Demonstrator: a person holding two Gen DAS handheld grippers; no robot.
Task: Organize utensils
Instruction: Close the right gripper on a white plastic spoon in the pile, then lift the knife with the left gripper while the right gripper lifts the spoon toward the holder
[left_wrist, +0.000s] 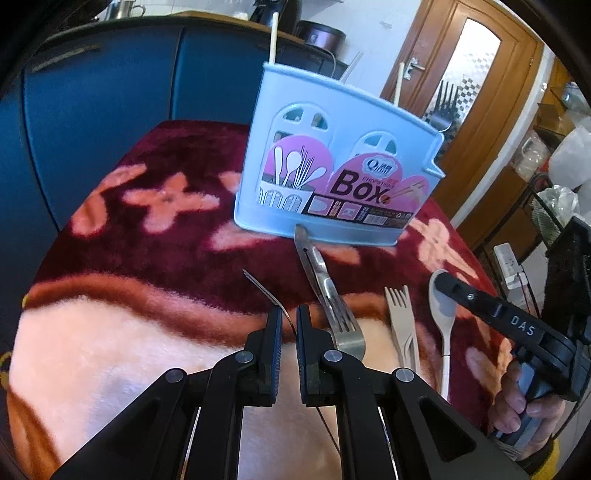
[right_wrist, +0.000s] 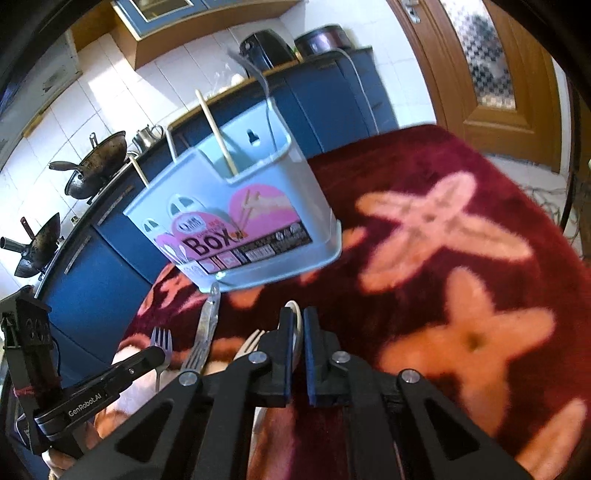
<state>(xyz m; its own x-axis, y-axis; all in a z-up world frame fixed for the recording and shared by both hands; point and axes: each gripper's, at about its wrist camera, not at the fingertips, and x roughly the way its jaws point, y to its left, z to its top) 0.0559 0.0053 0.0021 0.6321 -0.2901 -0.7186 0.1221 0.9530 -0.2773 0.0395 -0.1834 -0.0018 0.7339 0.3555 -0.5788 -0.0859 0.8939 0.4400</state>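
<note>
A light blue utensil box (left_wrist: 332, 158) stands on the red flowered blanket (left_wrist: 155, 229); chopsticks and a dark fork stick out of it. My left gripper (left_wrist: 290, 325) is shut on a metal fork (left_wrist: 266, 291), seen edge-on. A second steel fork (left_wrist: 328, 295), a beige plastic fork (left_wrist: 400, 317) and a white spoon (left_wrist: 443, 317) lie in front of the box. In the right wrist view my right gripper (right_wrist: 295, 325) is shut on the white spoon (right_wrist: 295, 314), just before the box (right_wrist: 236, 206). The left gripper (right_wrist: 147, 358) shows at lower left there.
Blue kitchen cabinets (left_wrist: 110, 92) run behind the table, with woks (right_wrist: 92, 166) and pots on the counter. A wooden door (left_wrist: 469, 74) stands at right, shelves with bags (left_wrist: 554, 155) beyond the table's right edge.
</note>
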